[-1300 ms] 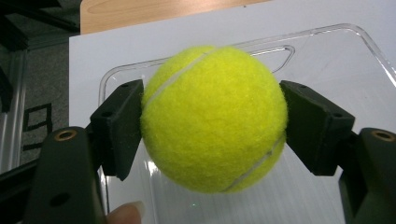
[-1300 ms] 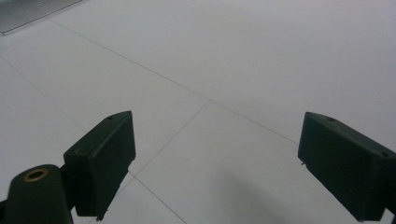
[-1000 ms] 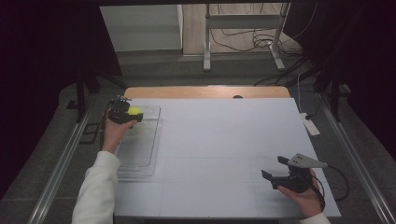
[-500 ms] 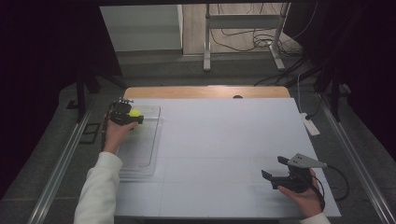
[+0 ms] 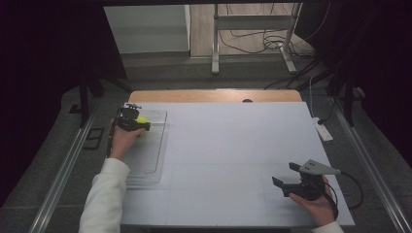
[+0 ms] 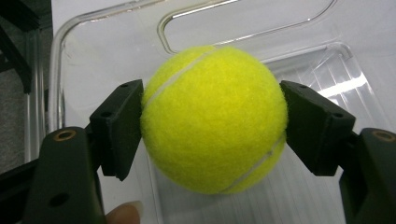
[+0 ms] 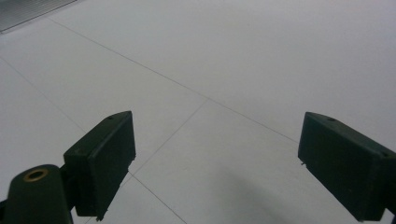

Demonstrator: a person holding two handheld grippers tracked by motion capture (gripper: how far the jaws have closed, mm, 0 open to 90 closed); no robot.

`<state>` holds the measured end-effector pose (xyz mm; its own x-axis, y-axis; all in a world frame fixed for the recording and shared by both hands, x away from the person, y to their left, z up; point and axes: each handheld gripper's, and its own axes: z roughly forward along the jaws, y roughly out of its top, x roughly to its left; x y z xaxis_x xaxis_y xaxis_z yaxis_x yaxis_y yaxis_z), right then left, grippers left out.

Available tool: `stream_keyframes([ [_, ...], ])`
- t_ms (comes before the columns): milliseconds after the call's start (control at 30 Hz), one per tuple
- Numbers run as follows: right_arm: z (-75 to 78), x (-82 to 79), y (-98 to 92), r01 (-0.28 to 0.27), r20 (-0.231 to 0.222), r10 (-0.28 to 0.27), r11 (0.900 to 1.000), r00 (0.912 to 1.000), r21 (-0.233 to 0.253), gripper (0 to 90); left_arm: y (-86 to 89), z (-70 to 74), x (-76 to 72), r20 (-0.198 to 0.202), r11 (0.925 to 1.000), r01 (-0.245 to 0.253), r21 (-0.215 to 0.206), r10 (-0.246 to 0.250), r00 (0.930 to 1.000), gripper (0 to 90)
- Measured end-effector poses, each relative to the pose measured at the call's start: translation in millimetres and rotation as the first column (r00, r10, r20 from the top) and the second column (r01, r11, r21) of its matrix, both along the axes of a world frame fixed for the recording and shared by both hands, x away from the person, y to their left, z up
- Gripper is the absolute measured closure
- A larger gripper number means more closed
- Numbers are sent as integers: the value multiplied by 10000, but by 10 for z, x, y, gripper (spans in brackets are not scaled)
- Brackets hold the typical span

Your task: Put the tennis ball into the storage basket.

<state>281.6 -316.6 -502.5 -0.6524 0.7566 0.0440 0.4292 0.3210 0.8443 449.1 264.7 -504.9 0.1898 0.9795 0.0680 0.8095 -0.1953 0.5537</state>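
Note:
A yellow tennis ball [image 6: 214, 119] sits between both jaws of my left gripper [image 6: 212, 126], which is shut on it. Behind the ball lies a clear plastic tray [image 6: 93, 51]. In the high view the left gripper [image 5: 137, 122] holds the tennis ball [image 5: 142, 119] over the far end of the clear tray [image 5: 154, 145] at the table's left side. My right gripper [image 5: 287, 175] rests near the front right of the white table [image 5: 233, 145], open, with nothing between its jaws. In the right gripper view, bare white surface lies between the wide-apart fingers [image 7: 102, 158].
A white power strip [image 5: 322, 130] lies at the table's right edge. A cable [image 5: 352, 187] trails from the right gripper. A metal stand [image 5: 252, 39] and floor cables lie beyond the table's far wooden edge [image 5: 214, 95]. Metal rails run along both sides.
The left gripper with the ball has barely shifted over the far end of the tray. The right gripper has stayed in place.

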Motion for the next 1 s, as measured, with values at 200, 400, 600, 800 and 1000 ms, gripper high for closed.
stream_keyframes([
  [200, 0, -2, 2, 0, -2, 0, 10000, 10000, -8, 116, -17, -9, 0, 24, 9996, 87, 254, -88, 10000, 259],
  [400, 2, -2, 0, 4, 7, -4, 10000, 10000, 6, 116, -57, 9, -14, 212, 9990, 178, 413, -187, 9996, 192],
  [600, 5, -5, -3, 10, 27, -10, 10000, 10000, 13, 116, -68, 66, -65, 574, 9994, 271, 238, -284, 9979, 162],
  [800, 3, -3, -4, -8, 22, 8, 10000, 10000, 14, 116, -57, 151, -193, 1245, 9975, 498, -504, -432, 9913, 156],
  [1000, -1, 4, -2, -34, 5, 34, 10000, 10000, 20, 116, -54, 219, -320, 1726, 9892, 967, -1106, -767, 9820, 157],
])
